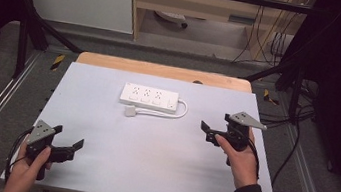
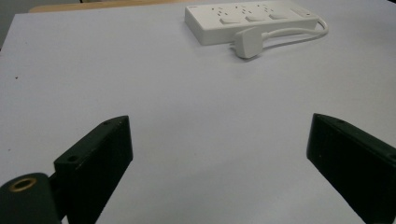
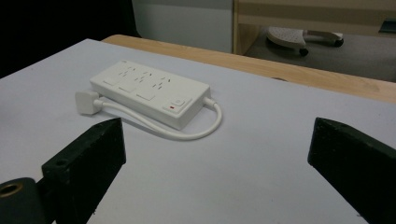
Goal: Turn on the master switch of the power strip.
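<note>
A white power strip (image 1: 149,97) lies flat at the far middle of the table, its short cable (image 1: 178,113) looping round to a white plug (image 1: 130,111) resting just in front of it. The same power strip (image 2: 247,21) and plug (image 2: 247,43) lie far ahead in the left gripper view, and the strip (image 3: 149,92) with its plug (image 3: 86,101) lies closer in the right gripper view. My left gripper (image 1: 70,145) hovers open near the front left corner. My right gripper (image 1: 208,131) is held open right of the strip. Nothing sits between either pair of jaws.
A pale sheet (image 1: 151,149) covers the wooden table (image 1: 162,69). Black frame bars (image 1: 32,21) stand around the table, cables (image 1: 296,159) hang off the right side, and a wooden shelf unit (image 1: 196,4) stands behind.
</note>
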